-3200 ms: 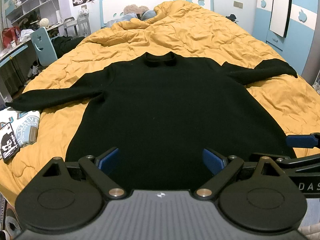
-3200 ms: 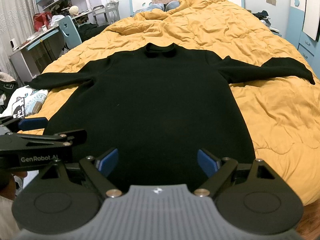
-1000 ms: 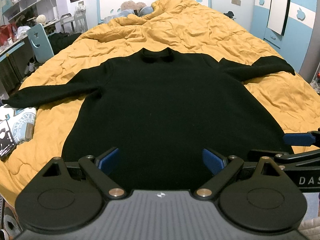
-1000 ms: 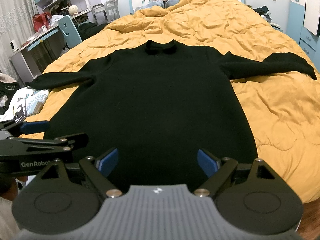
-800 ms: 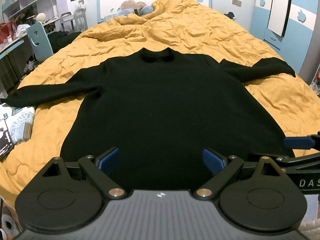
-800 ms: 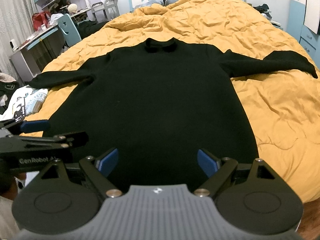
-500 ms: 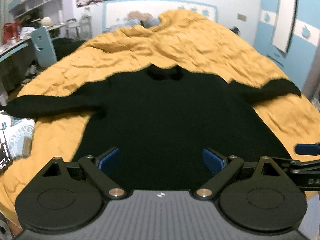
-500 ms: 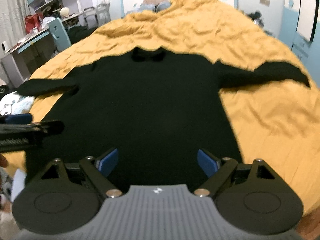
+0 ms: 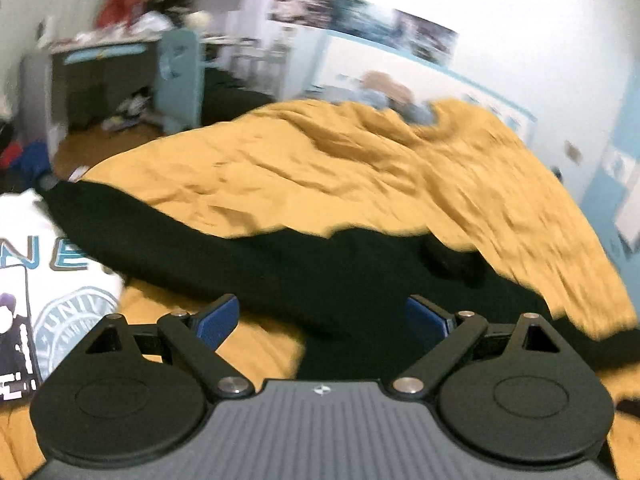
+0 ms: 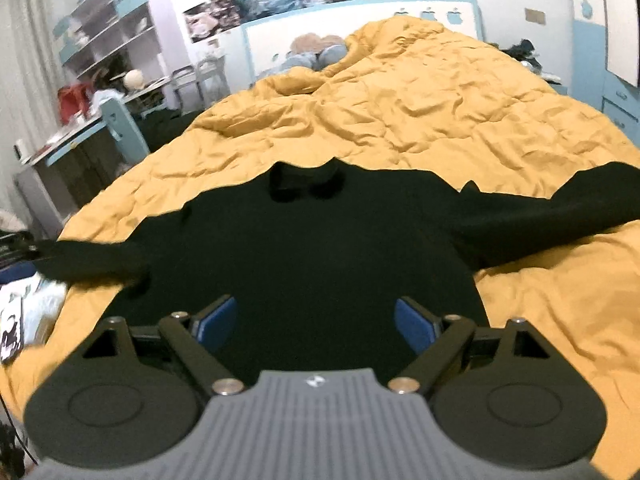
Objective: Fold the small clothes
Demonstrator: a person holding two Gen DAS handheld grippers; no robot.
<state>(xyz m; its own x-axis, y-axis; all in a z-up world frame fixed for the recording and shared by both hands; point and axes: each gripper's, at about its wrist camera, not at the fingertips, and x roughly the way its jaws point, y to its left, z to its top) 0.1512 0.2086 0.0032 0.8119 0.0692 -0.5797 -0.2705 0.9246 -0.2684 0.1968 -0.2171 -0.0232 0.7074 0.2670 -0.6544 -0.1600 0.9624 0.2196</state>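
A black long-sleeved sweater [image 10: 312, 248] lies flat on a mustard-yellow duvet [image 10: 420, 104], collar at the far end, both sleeves spread out. My right gripper [image 10: 314, 322] is open above the sweater's body with nothing between its fingers. In the left wrist view, my left gripper [image 9: 322, 320] is open too, hovering over the sweater's left sleeve [image 9: 168, 240] near the armpit. That view is blurred by motion.
Printed white clothes [image 9: 52, 280] lie at the bed's left edge. A desk [image 10: 64, 160] and a light blue chair [image 10: 120, 124] stand left of the bed, shelves behind them. Blue drawers [image 10: 616, 96] stand on the right. Pillows lie by the headboard [image 10: 360, 28].
My left gripper has swung left, from the sweater's hem toward the left sleeve. My right gripper has moved forward over the body. Both stay open.
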